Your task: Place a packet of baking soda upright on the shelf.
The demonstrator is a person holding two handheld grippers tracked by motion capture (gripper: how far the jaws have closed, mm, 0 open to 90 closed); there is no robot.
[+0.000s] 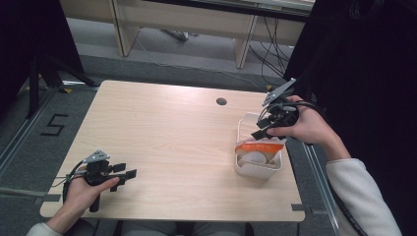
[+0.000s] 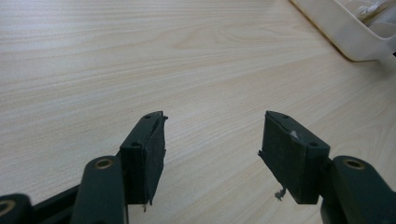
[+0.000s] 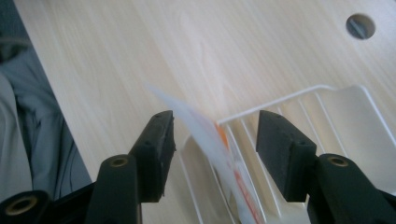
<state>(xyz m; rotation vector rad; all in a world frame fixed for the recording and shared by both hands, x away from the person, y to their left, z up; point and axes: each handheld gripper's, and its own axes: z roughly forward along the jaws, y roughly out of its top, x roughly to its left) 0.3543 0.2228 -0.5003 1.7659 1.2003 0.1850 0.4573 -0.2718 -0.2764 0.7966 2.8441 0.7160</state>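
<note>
- Above the far half of the white basket [image 1: 244, 121], the right gripper [image 1: 260, 129] hangs with its jaws spread wide and pressing on nothing.
- Between those jaws, in the right gripper view, the upper edge of an orange-and-white packet [image 3: 212, 140] stands up, thin and blurred; neither pad touches it.
- Inside the basket's near half sits that packet [image 1: 258, 147], its orange band upward and its pale body leaning on the basket's walls; whether something else lies under it I cannot tell.
- Around the right gripper closes the person's right hand, the grey three-cornered plate sticking up on the side away from the basket, a cable trailing off toward the white sleeve [image 1: 361, 196].
- Under the basket lies the light wooden table [image 1: 172, 132]; the basket stands close to its right edge.
- Just beyond the basket, a little to its left, a round hole [image 1: 221, 101] opens in the tabletop.
- Well apart from the basket, at the table's near left corner, the left gripper [image 1: 129, 175] rests in the person's left hand, jaws apart and empty over bare wood.
- Far from that gripper, the basket's corner [image 2: 355, 32] shows at the upper right of the left gripper view.
</note>
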